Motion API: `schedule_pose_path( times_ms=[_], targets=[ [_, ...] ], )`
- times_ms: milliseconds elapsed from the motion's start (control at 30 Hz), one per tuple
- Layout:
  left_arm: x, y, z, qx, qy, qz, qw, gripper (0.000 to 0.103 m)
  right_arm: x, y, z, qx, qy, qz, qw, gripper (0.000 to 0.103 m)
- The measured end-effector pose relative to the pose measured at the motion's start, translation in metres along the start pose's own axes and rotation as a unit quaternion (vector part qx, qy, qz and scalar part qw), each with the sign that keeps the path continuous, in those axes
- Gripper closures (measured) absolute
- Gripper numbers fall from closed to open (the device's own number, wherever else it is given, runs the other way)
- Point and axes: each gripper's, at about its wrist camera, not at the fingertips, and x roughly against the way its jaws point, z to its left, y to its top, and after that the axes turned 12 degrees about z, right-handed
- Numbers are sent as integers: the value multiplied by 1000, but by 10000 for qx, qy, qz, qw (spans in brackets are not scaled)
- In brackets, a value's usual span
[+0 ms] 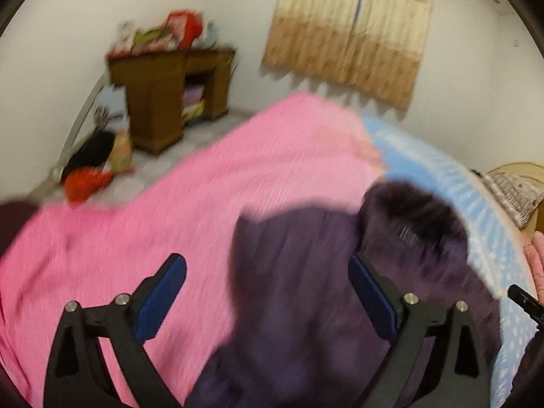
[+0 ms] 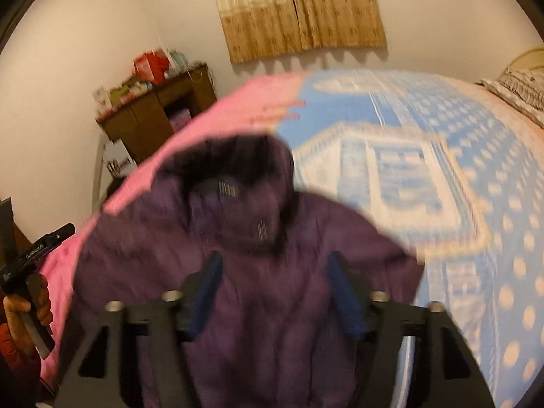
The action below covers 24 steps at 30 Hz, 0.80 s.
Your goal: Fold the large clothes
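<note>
- A purple hooded jacket (image 2: pixel 272 272) is laid on the bed, partly on a pink blanket (image 1: pixel 170 221) and partly on a blue-and-white patterned cover (image 2: pixel 442 204); its dark fur-trimmed hood (image 2: pixel 234 159) is pointed away from the cameras.
- The left gripper (image 1: pixel 268 292) is held above the jacket's left side with its blue-padded fingers (image 1: pixel 163 299) spread wide; nothing is clamped between them.
- The right gripper (image 2: pixel 275 292) is held over the middle of the jacket, its fingers likewise parted and empty.
- Both views are blurred, so fine detail such as sleeves and zip cannot be made out.
- The body of the jacket appears spread out and roughly flat, with the hood up; no clean fold line can be seen.
- The task is judged to be at an early stage: the garment is laid out, but the sleeves and sides are probably not yet brought inward, and the lengthwise fold is not yet done.
- A wooden cabinet (image 1: pixel 170 95) and a curtain (image 2: pixel 299 10) are seen against the far wall, well apart from the work.
</note>
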Motion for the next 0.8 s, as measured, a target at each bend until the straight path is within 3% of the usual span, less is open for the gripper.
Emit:
schedule_pose_path(
  times_ms=[100,167,233,400,433,467,500,533,567,667,800],
  targets=[
    [-17,44,-24,-359,-399,41,9986,0,-12,43,-1,-16,251,-43,9997,34],
    [-45,67,-47,-635,-283,170,9974,0,-33,67,-3,-51,316,158,9994,34],
    [-77,78,-65,-856,-182,438,9952,2,-66,87,-7,-157,259,417,9987,47],
    [-148,81,-94,-988,-313,1232,9870,5,-122,106,-10,-95,119,897,9959,54],
    [-155,79,-99,-1010,-308,1322,9856,7,-133,108,-10,-61,13,1011,9949,69],
    [-160,77,-104,-1040,-249,1352,9850,17,-137,108,-8,-46,-9,1043,9945,84],
    [-165,75,-107,-1070,-233,1356,9847,41,-141,107,-7,3,17,1071,9942,94],
    [-163,72,-112,-1089,-400,1379,9836,60,-141,106,-5,86,-22,1059,9943,94],
    [-162,74,-114,-1088,-657,1469,9810,90,-138,104,0,263,-169,967,9948,95],
    [-137,72,-108,-1021,-821,1295,9829,90,-116,95,10,723,-329,637,9948,96],
    [-99,59,-79,-554,-1263,1087,9845,90,-90,74,5,767,-383,455,9953,96]
  ],
)
